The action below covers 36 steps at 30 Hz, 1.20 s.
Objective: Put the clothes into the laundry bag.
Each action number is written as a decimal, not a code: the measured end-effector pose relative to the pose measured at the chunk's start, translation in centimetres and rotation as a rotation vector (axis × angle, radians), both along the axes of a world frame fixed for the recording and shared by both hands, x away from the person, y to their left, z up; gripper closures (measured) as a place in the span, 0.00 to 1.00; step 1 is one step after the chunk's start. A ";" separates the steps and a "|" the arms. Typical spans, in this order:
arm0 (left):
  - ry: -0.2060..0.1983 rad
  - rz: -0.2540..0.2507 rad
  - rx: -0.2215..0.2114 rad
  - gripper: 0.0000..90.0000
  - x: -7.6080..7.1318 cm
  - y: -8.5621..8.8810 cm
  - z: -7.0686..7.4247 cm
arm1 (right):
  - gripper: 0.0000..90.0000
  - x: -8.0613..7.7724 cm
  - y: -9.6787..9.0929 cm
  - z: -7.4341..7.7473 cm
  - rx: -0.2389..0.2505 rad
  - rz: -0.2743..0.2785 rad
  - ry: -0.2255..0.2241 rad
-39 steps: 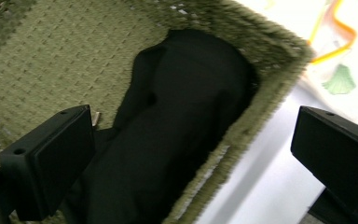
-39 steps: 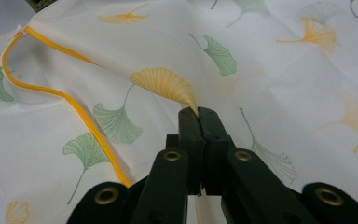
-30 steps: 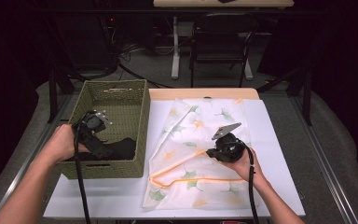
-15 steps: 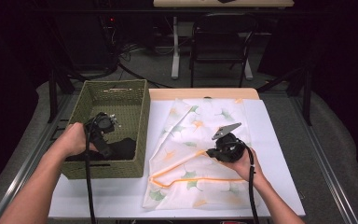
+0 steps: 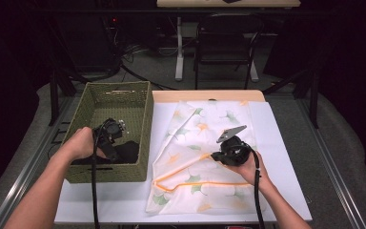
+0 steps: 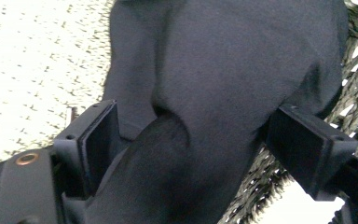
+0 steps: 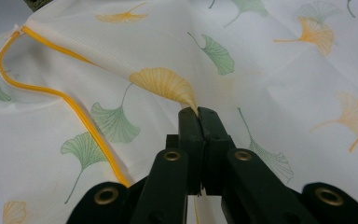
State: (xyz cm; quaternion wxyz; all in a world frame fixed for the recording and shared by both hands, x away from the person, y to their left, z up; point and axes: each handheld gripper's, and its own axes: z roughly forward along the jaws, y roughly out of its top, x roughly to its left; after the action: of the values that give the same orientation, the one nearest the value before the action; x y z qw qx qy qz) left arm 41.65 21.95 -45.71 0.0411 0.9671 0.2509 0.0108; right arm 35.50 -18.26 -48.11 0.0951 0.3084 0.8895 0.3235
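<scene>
Cloth between both sets of jaws, soft and light.
Your left gripper [image 6: 191,154] has been closing, pads not yet pressing, around the limp dark garment [image 6: 223,79] in the basket [image 5: 138,143]; bite its thick fold. Your right gripper [image 7: 198,114] pinches the thin, slippery leaf-print bag [image 7: 270,70] on the table [image 5: 276,143].

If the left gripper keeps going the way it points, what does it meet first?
The black cloth in the basket. The left gripper has been closing, with the cloth already bulging between the jaws; whether the pads press it yet is unclear.
</scene>
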 end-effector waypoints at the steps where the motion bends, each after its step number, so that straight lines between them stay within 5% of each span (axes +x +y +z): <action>1: 0.013 -0.004 -0.002 0.22 0.0 0.0 -0.2 | 1.00 0.0 0.0 0.0 0.000 0.003 -0.002; 8: 0.040 0.001 -0.021 0.42 -0.1 -0.1 -1.2 | 0.99 -0.1 0.1 0.0 -0.003 0.002 -0.005; 12: 0.027 -0.006 -0.048 0.62 -0.3 0.2 -1.3 | 1.00 -0.1 0.1 0.0 -0.002 0.004 -0.008; 15: 0.021 -0.003 -0.054 0.67 -0.4 0.2 -1.2 | 1.00 -0.1 0.0 0.0 -0.002 0.001 -0.008; 29: -0.059 0.069 -0.067 0.68 1.1 0.7 -0.8 | 1.00 -0.1 0.1 0.0 -0.010 -0.002 -0.007; 36: -0.039 0.034 -0.082 0.52 1.0 1.1 -0.8 | 1.00 -0.1 0.0 0.0 -0.008 0.002 -0.008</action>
State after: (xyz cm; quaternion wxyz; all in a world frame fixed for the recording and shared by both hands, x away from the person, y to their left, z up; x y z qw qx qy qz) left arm 42.67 23.04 -46.53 0.0855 0.9597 0.2668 0.0202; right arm 35.45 -18.23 -48.12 0.0996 0.3060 0.8905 0.3215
